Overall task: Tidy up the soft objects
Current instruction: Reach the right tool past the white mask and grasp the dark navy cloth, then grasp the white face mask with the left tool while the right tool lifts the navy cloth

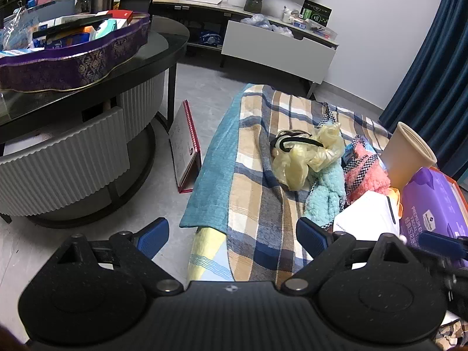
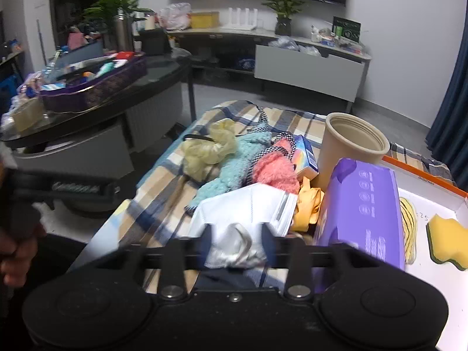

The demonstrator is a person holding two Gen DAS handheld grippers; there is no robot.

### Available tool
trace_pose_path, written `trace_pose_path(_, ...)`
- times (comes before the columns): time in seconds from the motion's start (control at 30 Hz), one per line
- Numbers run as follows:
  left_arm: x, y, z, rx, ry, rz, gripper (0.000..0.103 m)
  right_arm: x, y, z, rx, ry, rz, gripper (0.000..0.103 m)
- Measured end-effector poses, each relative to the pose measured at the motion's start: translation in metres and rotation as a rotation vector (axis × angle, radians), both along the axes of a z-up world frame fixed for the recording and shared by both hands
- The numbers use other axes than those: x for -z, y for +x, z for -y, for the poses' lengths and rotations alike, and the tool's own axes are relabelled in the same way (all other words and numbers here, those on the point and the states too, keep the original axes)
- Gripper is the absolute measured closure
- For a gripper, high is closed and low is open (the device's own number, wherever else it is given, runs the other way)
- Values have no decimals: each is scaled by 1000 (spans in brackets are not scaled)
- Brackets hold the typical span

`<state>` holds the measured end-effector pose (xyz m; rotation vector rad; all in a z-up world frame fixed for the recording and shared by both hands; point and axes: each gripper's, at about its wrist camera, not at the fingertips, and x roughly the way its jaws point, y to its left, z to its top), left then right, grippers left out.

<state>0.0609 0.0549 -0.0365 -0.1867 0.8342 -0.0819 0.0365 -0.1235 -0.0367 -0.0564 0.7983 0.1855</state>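
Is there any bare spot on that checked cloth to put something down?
Yes: the plaid cloth lies bare between its teal edge and the yellowish plastic bag, down toward the left gripper. The right side is crowded: fluffy towels, white mask, paper cup, purple pack.

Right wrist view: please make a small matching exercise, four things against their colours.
Things:
1. tissue pack
2. fluffy cloth beside the plastic glove
3. sponge in the tray
4. face mask in front of the right claw

Colours:
A. white
B. yellow with a dark green underside
C. purple
D. light blue

Pairs: 1-C, 2-D, 3-B, 4-A
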Motion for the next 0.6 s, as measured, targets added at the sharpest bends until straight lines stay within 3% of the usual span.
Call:
trace_pose_path(0.03,0,0,0,1,0,1,7,-2,-7,0,-18,12,2,50)
trace_pose_path(0.07,1,-1,0,0,-1,-1,7,-2,-12,0,-36,20,-4,45)
trace_pose_path(0.1,2,-1,0,0,-3,-3,7,-2,-18,-2,-55,23,-13,32)
trace_pose_path(0.17,3,-1,1,5,-7,-5,7,2,-31,-8,-93,9,-24,25)
trace_pose_path(0.27,3,-1,5,21,-6,-5,7,18,-44,-19,-135,-48,-58,24)
trace_pose_path(0.43,2,-4,10,49,-7,5,7,45,-36,-29,-106,-130,-101,24)
trace_pose_path(0.47,2,-5,11,54,-10,7,7,49,-33,-31,-114,-139,-105,27)
trace_pose_path(0.5,2,-6,12,63,-13,12,7,52,-30,-32,-111,-144,-110,48)
trace_pose_path(0.57,0,-8,16,82,-15,19,7,49,-30,-31,-109,-138,-95,71)
trace_pose_path(0.6,0,-9,18,95,-17,25,7,46,-32,-29,-112,-138,-75,74)
